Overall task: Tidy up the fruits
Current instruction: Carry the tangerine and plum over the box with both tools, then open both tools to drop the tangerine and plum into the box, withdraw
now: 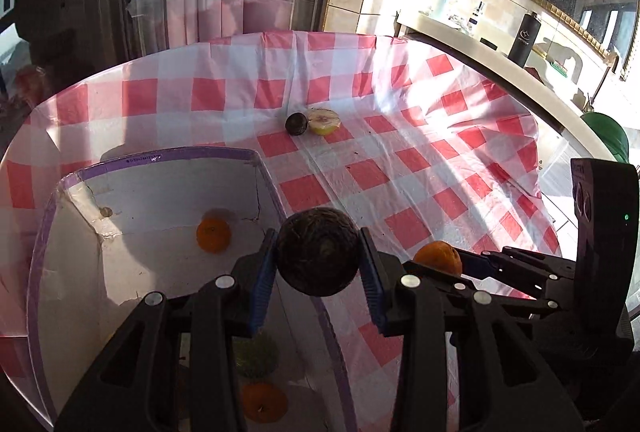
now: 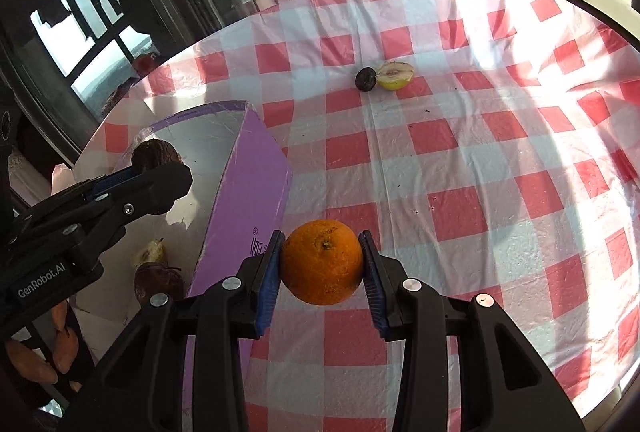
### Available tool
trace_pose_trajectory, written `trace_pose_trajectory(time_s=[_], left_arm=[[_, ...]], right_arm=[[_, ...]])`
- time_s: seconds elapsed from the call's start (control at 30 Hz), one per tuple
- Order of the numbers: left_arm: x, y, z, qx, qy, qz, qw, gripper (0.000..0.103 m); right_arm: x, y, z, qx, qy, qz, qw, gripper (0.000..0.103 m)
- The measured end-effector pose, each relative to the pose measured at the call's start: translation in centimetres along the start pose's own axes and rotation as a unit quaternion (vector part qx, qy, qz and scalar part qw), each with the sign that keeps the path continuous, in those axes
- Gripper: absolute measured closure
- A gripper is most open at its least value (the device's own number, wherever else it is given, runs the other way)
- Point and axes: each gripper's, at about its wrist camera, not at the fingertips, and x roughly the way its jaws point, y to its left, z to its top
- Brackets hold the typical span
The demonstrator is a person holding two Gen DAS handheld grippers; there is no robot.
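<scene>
The only legible text was the white lettering "GenRobot.AI" on the black body of the left gripper (image 2: 160,187), left of the purple box (image 2: 244,191), whose side wall carried a circled-R mark above printed characters too distorted to read.

left gripper (image 1: 319,259): black plastic frame showing cut-out slots, round silver screws shining, blue ribbed pads (image 1: 262,286) lining the fingers | right gripper (image 2: 322,263): wearing the same black, silver and blue | side body: white "GenRobot.AI" lettering showing, a small green light glowing
</scene>
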Motion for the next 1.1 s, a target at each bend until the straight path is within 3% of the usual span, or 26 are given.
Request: trace_pose_trajectory(time_s=[0.27, 0.4, 0.57, 0.77, 0.97, 1.1], left_arm=[[0.6, 6.7, -1.6, -0.043, 0.026, 0.078, 0.9957, 0.063], [1.2, 9.1, -2.5, -0.059, 0.051, 0.104, 0.9915, 0.063], [2.3, 10.9, -3.8, -0.064, 0.093, 0.127, 0.9854, 0.063], [3.3, 12.9, -5.2, -0.078, 0.124, 0.131, 0.9805, 0.063], [3.2, 13.7, -5.9, -0.082, 0.132, 0.125, 0.9799, 0.063], [3.2, 14.0, -6.1, -0.091, 0.136, 0.119, 0.9794, 0.063]], right_arm=[[0.0, 7.7, 0.0, -0.132, -0.003, 0.020, 0.991, 0.065], [0.1, 10.7, -1.3, -0.199, 0.009, 0.033, 0.979, 0.065], [1.3, 13.6, -3.6, -0.265, 0.057, 0.058, 0.961, 0.065], [4.1, 16.8, -5.8, -0.340, 0.117, 0.059, 0.931, 0.065], [6.7, 18.2, -7.1, -0.358, 0.162, 0.057, 0.918, 0.065], [7.7, 18.2, -7.6, -0.353, 0.182, 0.055, 0.916, 0.065]])
